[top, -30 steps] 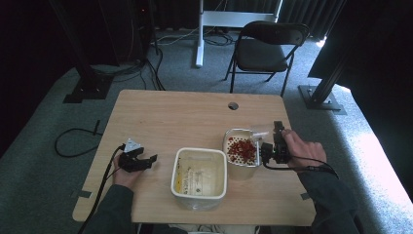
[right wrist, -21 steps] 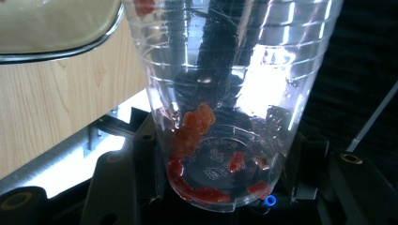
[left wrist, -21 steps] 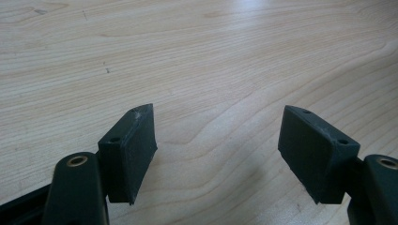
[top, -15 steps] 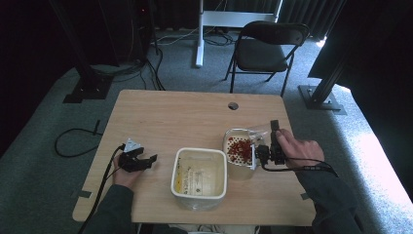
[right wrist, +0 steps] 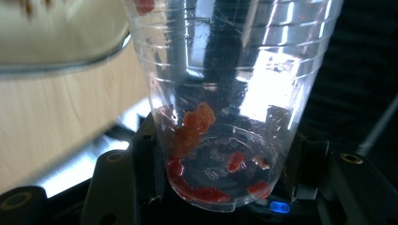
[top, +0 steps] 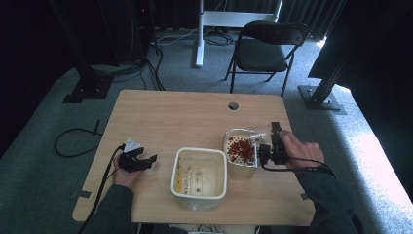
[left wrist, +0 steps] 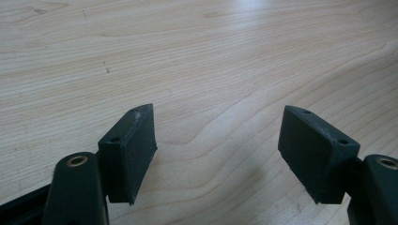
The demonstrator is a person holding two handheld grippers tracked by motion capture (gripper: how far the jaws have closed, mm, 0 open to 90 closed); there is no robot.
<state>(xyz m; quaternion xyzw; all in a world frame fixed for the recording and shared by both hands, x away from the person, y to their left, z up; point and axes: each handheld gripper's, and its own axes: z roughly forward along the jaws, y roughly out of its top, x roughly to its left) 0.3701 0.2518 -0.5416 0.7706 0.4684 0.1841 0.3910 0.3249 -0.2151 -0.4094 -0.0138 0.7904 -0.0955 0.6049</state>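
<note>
My right gripper is shut on a clear plastic cup, tipped on its side with its mouth over a pale bowl full of red pieces. In the right gripper view the cup sits between the jaws of that gripper, with a few red pieces stuck near its bottom and the bowl's rim just beyond. My left gripper rests at the table's left side, open. Its pads stand apart over bare wood.
A white square tub stands between the grippers near the front edge. The wooden table has a cable hole at the back. A black folding chair and black stand feet lie beyond it.
</note>
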